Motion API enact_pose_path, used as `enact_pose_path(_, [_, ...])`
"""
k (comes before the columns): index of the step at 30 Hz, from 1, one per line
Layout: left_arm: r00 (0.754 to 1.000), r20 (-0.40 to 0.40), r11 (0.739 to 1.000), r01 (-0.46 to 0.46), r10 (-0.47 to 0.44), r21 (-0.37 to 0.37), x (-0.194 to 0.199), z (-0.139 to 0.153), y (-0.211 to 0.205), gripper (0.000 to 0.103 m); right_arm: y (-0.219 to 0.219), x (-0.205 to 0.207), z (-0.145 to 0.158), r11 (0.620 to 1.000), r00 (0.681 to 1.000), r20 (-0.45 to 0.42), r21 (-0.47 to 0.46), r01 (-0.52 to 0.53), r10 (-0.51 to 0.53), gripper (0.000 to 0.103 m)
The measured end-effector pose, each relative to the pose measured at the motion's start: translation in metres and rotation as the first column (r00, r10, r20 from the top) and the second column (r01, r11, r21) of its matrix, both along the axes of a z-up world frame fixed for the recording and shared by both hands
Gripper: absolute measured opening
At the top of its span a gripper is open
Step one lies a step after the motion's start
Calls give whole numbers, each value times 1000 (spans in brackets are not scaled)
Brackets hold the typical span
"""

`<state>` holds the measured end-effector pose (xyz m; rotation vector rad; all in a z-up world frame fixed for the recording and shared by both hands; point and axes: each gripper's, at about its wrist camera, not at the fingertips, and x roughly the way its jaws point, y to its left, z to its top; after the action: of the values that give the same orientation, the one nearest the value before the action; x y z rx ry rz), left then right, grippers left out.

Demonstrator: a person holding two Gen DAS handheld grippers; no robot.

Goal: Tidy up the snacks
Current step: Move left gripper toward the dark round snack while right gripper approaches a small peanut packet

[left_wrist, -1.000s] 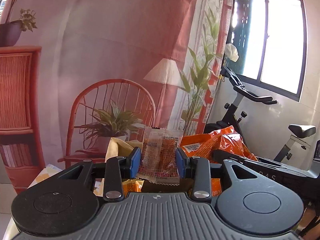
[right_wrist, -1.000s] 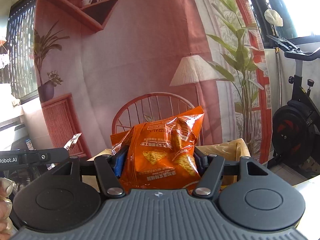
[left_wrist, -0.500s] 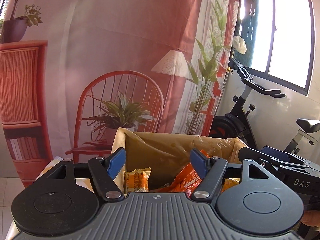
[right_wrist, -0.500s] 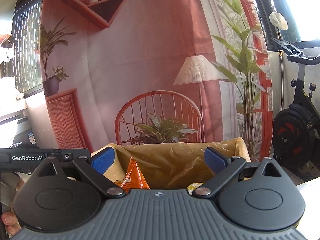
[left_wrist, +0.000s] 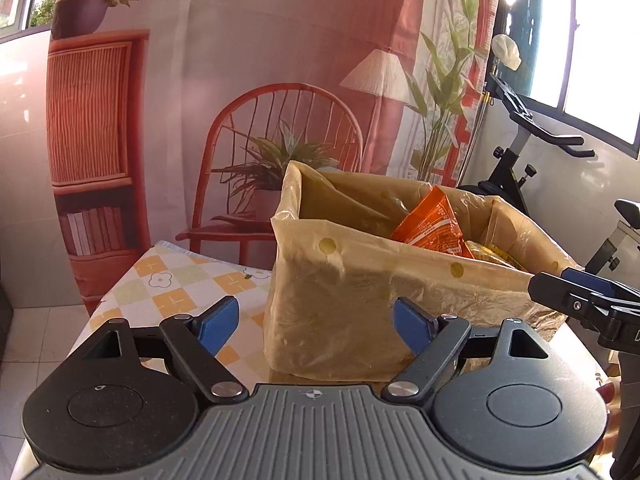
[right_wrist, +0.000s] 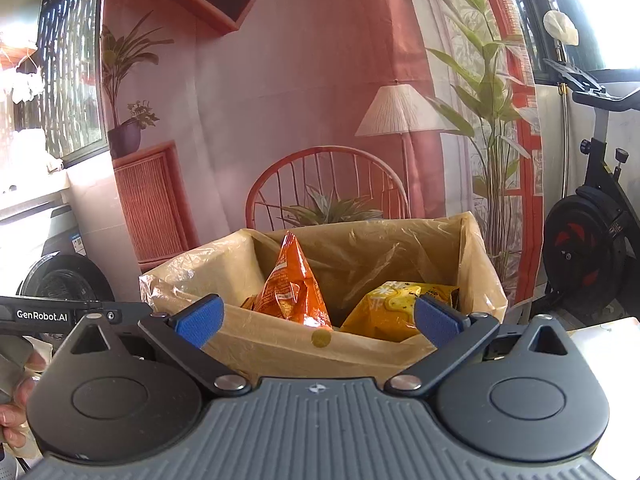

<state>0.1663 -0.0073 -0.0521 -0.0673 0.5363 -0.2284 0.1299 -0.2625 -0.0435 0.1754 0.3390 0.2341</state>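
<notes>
Inside our plastic-lined cardboard box [right_wrist: 280,344], crinkly orange chip bag [right_wrist: 294,290] feels light, crushable; pinch its top seam. Left gripper [left_wrist: 316,326], right gripper [right_wrist: 318,320] gape empty, left's jaws just opening.

The right gripper [right_wrist: 316,322] is hovering just short of a plastic-lined cardboard box [right_wrist: 280,350], its blue pads spread wide with nothing between them, the jaws having just been opening. Ahead of it inside the box, an orange chip bag [right_wrist: 294,288] is standing upright, and a yellow snack bag [right_wrist: 394,308] is lying toward the right pad. Off to its left, a hand [right_wrist: 16,400] is gripping the left gripper's handle [right_wrist: 60,314].
</notes>
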Motion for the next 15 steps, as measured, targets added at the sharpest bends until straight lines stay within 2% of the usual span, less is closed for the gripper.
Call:
enact_pose_path(6, [998,-68,1000,-12,12,3,-12,-24,3,86,7,-20,-6,997,999,12,-72,-36,37,103])
enact_pose_path(15, [991,-136,1000,17,-15,15,-25,-50,-8,86,6,-27,-22,996,995,-89,-66,-53,47,103])
